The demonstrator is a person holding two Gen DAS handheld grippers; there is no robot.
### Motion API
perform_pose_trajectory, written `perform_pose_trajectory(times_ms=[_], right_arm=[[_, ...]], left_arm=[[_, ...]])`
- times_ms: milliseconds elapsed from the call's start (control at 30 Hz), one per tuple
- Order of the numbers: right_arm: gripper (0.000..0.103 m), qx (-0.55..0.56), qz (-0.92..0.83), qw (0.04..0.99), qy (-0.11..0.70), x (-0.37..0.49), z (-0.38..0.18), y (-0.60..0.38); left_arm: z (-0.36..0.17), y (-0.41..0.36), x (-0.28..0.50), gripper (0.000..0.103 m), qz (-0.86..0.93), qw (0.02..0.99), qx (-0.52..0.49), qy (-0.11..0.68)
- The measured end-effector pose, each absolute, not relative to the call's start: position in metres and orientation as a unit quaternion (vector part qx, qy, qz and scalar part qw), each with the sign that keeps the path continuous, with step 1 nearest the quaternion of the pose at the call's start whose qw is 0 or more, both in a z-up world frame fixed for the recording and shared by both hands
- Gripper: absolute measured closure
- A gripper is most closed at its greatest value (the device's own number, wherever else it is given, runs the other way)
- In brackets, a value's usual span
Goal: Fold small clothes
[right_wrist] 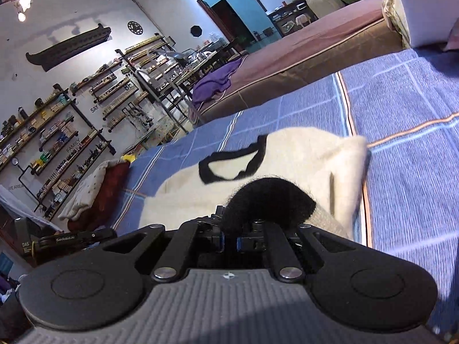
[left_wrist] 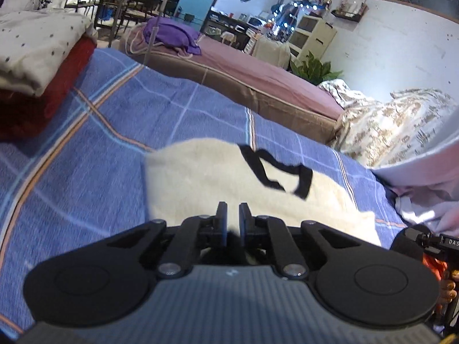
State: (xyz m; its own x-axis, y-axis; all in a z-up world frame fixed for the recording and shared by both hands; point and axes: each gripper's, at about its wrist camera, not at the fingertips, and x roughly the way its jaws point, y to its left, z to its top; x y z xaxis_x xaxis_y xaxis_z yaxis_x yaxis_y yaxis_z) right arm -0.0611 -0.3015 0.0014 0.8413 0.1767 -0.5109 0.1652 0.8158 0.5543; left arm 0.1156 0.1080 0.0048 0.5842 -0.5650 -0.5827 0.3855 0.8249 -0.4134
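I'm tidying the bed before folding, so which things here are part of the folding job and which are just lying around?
Part of the job:
cream top with black trim
left claw, nearly closed above it
right claw, shut on the top's black cuff

Just lying about:
purple cloth
folded dotted blanket
floral quilt

garment [left_wrist: 206,177] on bedspread [left_wrist: 86,149] | folded stack [left_wrist: 34,57] far left | second bed [left_wrist: 258,77] behind

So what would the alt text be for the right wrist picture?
The right tool pinches the black cuff of a cream garment lying on a blue checked bedspread; shelves line the wall behind.
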Motion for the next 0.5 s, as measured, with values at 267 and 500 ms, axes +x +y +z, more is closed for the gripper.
perform_pose_trajectory(times_ms=[267, 500], right_arm=[[0.091, 0.302, -0.031, 0.905, 0.298, -0.021, -0.016, -0.31], [0.091, 0.296, -0.042, 0.904, 0.307, -0.044, -0.026, -0.311]], left_arm=[[0.005, 0.088, 0.147, 0.048, -0.28, 0.871, -0.078, 0.397], [-0.004, 0.14, 0.099, 0.025, -0.331, 0.846, -0.054, 0.414]])
